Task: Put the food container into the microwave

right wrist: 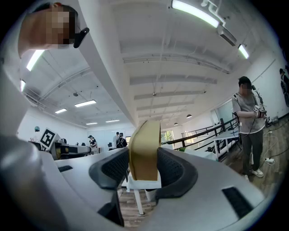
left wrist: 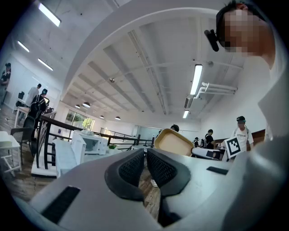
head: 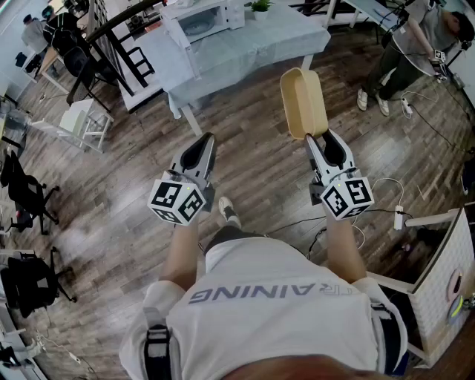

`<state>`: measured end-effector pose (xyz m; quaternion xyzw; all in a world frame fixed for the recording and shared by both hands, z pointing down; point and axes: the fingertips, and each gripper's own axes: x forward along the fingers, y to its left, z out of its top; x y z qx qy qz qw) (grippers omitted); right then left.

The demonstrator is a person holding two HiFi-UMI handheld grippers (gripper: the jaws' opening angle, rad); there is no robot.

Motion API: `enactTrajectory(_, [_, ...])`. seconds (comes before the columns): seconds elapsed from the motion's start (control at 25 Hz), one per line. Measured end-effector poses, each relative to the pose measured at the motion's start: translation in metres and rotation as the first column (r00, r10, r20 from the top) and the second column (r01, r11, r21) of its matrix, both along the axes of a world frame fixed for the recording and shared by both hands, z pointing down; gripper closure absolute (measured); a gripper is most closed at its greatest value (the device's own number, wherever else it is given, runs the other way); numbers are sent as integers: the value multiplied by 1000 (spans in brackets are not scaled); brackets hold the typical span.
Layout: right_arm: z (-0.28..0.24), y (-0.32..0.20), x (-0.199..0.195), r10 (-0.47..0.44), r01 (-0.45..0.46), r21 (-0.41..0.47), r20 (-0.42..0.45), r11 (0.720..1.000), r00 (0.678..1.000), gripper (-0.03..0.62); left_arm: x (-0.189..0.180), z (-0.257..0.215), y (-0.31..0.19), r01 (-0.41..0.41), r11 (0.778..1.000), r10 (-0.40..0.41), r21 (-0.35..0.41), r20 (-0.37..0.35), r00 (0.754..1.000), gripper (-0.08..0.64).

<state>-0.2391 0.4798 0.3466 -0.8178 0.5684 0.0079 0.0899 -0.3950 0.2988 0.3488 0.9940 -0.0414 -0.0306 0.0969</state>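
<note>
Two claws reach forward over the wooden floor (head: 111, 185) in the head view. The left claw (head: 205, 142) is clenched on nothing. The right claw (head: 320, 139) grasps the tan food container (head: 303, 102) by its near end, so the container juts out ahead of it, turned on its side with its hollow facing left. Well beyond both, a cloth-covered worktop (head: 260, 44) carries the white microwave (head: 199, 19) and a small plant (head: 260, 6). A person (head: 415, 41) stands at the upper right.

In the left gripper view, the dark pads (left wrist: 133, 168) meet at their tips with nothing between them. The container (left wrist: 174, 142) shows up in the air to the right, and the microwave (left wrist: 92, 143) is far ahead to the left.

In the right gripper view, both pads (right wrist: 169, 170) press on the container (right wrist: 144, 149), which stands on edge between them.
</note>
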Motion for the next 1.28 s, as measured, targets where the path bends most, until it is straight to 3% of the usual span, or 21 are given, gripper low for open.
enactTrajectory(0.4, [7,-3,15,9,-9,0,12,1000,1000,379,17,8,-2,-19,1000,19,-8,18,1000,511])
enactTrajectory(0.72, [-2,-27,26,3,-3,16,3,1000,1000,379,30,7,-31,-34,999,34,-19,15,999,511])
enactTrajectory(1.0, [4,-77,55,5,-5,6,38,1000,999,379,59,11,-81,-48,998,48,-36,18,999,511])
enactTrajectory(1.28, [-3,-158,89,21,-21,6,41,1000,999,379,92,10,-163,-53,998,54,-42,22,998,511])
